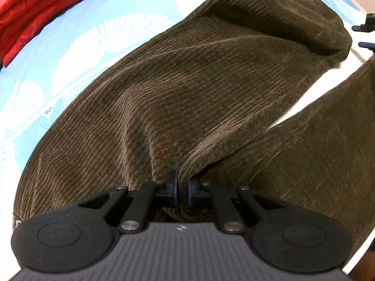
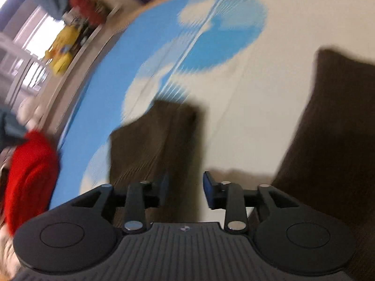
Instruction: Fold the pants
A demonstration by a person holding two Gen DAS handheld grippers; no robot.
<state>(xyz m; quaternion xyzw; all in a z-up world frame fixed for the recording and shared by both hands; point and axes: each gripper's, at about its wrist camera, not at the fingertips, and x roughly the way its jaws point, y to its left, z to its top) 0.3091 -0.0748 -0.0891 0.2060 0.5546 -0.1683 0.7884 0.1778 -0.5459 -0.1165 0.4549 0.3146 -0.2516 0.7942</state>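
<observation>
We see the pants point(image 1: 199, 89), dark olive-brown corduroy, spread over a bed sheet point(image 1: 77, 35) that is light blue with white fan-like patterns. In the left wrist view one leg runs from the near edge away to the far right, where its hem folds over on itself; a second leg lies along the right side, with a strip of white sheet showing between the two. The cloth is rumpled, with soft ridges running toward the near middle.

There the left claw point(image 1: 182, 188) is clenched on a bunched fold of the pants: the fabric is pinched between its two pads and gathers into creases at the grip.

The right wrist view is heavily motion-blurred. We make out the right claw point(image 2: 186, 189) with its jaws apart, released. A brown part of the pants point(image 2: 154, 145) lies just beyond and partly behind its left finger, but the pads do not press on it, and pale sheet shows in the gap. Another dark mass of the same cloth fills the right edge of that view.

A pile of red fabric point(image 1: 30, 7) sits on the sheet at the far left, apart from the pants. In the right wrist view a yellow object point(image 2: 62, 51) shows far off at upper left, too blurred to identify.
</observation>
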